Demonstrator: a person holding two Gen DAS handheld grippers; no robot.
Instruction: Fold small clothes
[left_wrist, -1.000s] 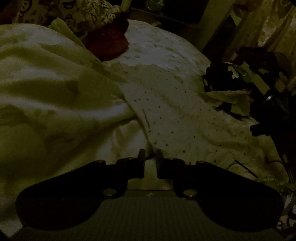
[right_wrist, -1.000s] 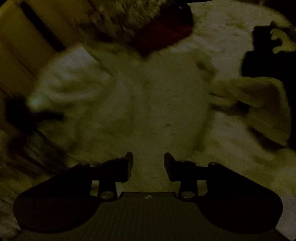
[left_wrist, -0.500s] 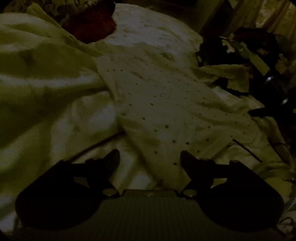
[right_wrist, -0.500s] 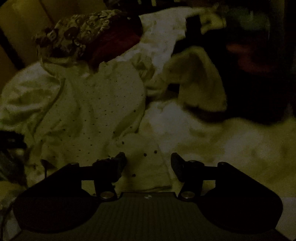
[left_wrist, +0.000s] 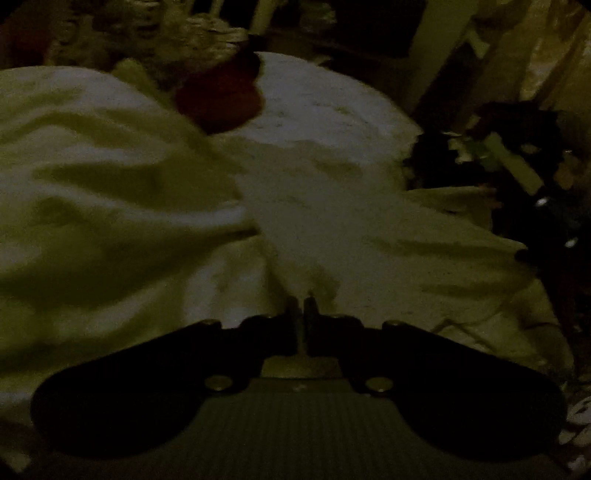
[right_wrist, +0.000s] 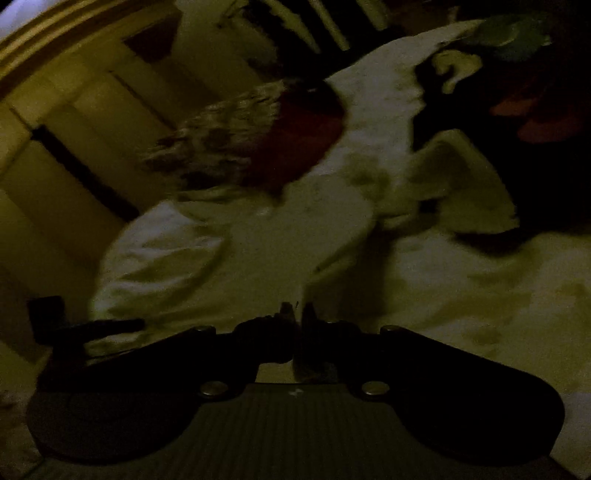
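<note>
Under right gripper (right_wrist: 297, 308) only, wooden door (right_wrist: 74, 147); both fingers pinched onto pale garment (left_wrist: 332, 229)

Both wrist views low, close, sharing red cloth (left_wrist: 221, 99) (right_wrist: 295, 140)

- The left gripper (left_wrist: 303, 301), angled steeply downward, has just closed; its jaws are almost touching.
- The right gripper (right_wrist: 297, 308), tilted gently downward, has just closed too.

Dim, yellowish room: panelled cupboard doors (right_wrist: 74, 155) (perhaps a wardrobe) behind a white-sheeted bed (left_wrist: 332, 107).
</note>
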